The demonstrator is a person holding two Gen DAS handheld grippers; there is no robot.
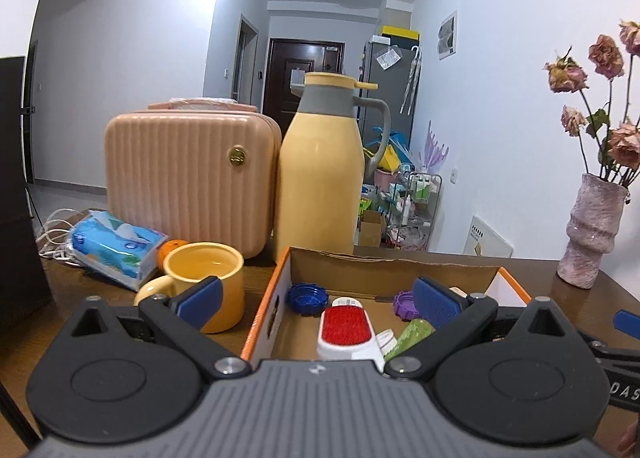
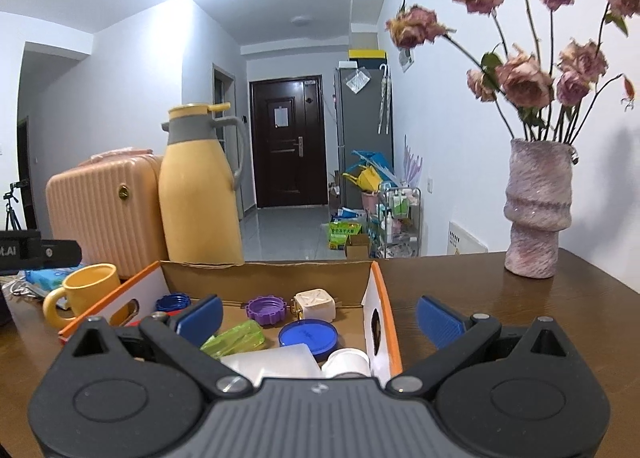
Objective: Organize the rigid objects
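Note:
An open cardboard box with orange edges (image 1: pixel 264 298) (image 2: pixel 384 306) sits on the brown table. It holds small rigid items: a red-and-white brush (image 1: pixel 346 328), a blue cap (image 1: pixel 306 296) (image 2: pixel 172 302), a purple cap (image 1: pixel 404 304) (image 2: pixel 265 309), a green clear piece (image 1: pixel 412 332) (image 2: pixel 236 342), a blue round lid (image 2: pixel 308 338), a cream cube (image 2: pixel 316 304) and a white bottle (image 2: pixel 346 362). My left gripper (image 1: pixel 318 298) is open and empty over the box's left part. My right gripper (image 2: pixel 318 316) is open and empty, straddling the box's right wall.
A yellow mug (image 1: pixel 208 286) (image 2: pixel 86 290) stands left of the box. Behind are a yellow thermos (image 1: pixel 320 178) (image 2: pixel 200 194), a pink case (image 1: pixel 188 174) (image 2: pixel 104 210) and a tissue pack (image 1: pixel 116 246). A vase of dried roses (image 1: pixel 592 234) (image 2: pixel 536 210) stands at the right.

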